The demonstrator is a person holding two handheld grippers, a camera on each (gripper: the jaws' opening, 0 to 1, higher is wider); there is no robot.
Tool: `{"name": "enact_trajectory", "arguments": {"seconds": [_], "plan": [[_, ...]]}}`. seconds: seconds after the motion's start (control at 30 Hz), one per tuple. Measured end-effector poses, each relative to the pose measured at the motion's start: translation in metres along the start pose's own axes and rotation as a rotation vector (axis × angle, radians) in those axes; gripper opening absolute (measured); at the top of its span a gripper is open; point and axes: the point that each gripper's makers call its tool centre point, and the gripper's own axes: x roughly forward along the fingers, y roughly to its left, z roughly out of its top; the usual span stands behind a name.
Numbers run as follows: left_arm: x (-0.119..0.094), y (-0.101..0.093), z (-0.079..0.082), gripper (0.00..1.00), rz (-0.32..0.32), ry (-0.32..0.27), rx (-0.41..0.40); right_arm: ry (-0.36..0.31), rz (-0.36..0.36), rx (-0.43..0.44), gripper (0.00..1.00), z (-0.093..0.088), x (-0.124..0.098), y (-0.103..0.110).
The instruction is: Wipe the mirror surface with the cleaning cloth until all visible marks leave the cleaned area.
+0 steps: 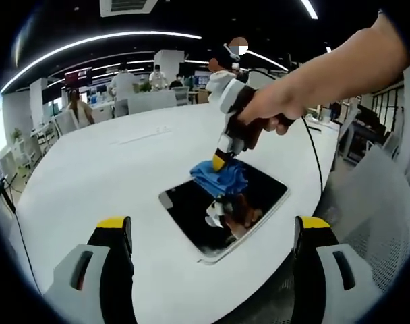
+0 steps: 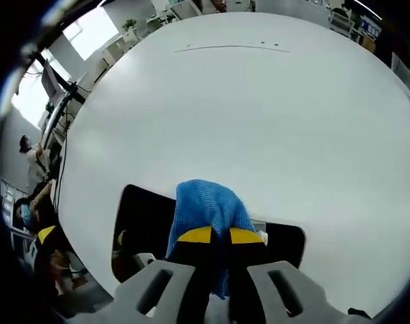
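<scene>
Right gripper view: right hand-held gripper (image 2: 220,236) clamps blue cloth (image 2: 206,204) on mirror (image 2: 144,219).

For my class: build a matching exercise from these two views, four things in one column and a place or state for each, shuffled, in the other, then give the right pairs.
Things
1. blue knitted cleaning cloth
2. dark rectangular mirror
3. left gripper
4. right gripper

States
A. open, holding nothing
B. lying flat on the round white table
C. bunched up, pressed onto the glass
D. fingers shut on fabric

Pairs: 1-C, 2-B, 3-A, 4-D
</scene>
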Motion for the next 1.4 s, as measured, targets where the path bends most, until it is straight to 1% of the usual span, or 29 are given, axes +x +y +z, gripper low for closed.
{"name": "enact_trajectory", "arguments": {"seconds": [0.13, 0.23, 0.3, 0.37, 0.43, 0.57, 0.83, 0.87, 0.9, 0.93, 0.97, 1.1, 1.37, 1.4], "plan": [[0.001, 0.000, -0.005, 0.99, 0.000, 0.017, 0.012, 0.000, -0.006, -0.006, 0.01, -0.002, -0.003, 0.000], [0.001, -0.001, -0.005, 0.99, -0.001, 0.024, 0.015, 0.001, -0.008, -0.003, 0.01, -0.003, -0.005, -0.003], [0.001, -0.002, -0.009, 0.99, -0.009, 0.042, -0.012, 0.001, -0.013, -0.004, 0.01, -0.003, -0.006, -0.005], [0.001, 0.001, -0.012, 0.99, -0.001, 0.053, -0.016, 0.002, -0.015, 0.001, 0.01, -0.003, -0.006, -0.009], [0.001, 0.001, -0.012, 0.99, 0.000, 0.053, -0.026, 0.003, -0.018, 0.006, 0.01, -0.003, -0.006, -0.012], [0.001, 0.000, -0.011, 0.99, -0.002, 0.046, -0.011, 0.004, -0.035, 0.032, 0.01, -0.005, -0.008, -0.020], [0.001, 0.000, -0.011, 0.99, -0.004, 0.048, -0.011, -0.013, -0.041, 0.037, 0.01, -0.005, -0.008, -0.019], [0.001, 0.000, -0.011, 0.99, -0.005, 0.049, -0.011, -0.004, -0.041, 0.051, 0.01, -0.004, -0.003, -0.022], [0.001, 0.000, -0.011, 0.99, -0.005, 0.049, -0.011, 0.011, -0.037, 0.086, 0.01, -0.006, -0.003, -0.022], [0.001, 0.000, -0.011, 0.99, -0.006, 0.047, -0.010, 0.012, -0.029, 0.096, 0.01, -0.007, -0.003, -0.023], [0.001, 0.000, -0.011, 0.99, -0.006, 0.048, -0.009, 0.008, -0.028, 0.095, 0.01, -0.008, -0.003, -0.024], [0.000, 0.001, -0.009, 0.99, -0.004, 0.037, -0.017, 0.001, -0.025, 0.099, 0.01, -0.022, -0.015, -0.017], [0.000, 0.001, -0.009, 0.99, -0.005, 0.032, -0.014, 0.003, -0.016, 0.097, 0.01, -0.036, -0.019, -0.014], [0.001, 0.001, -0.010, 0.99, -0.005, 0.034, -0.013, 0.001, -0.011, 0.108, 0.01, -0.041, -0.023, -0.011]]}}
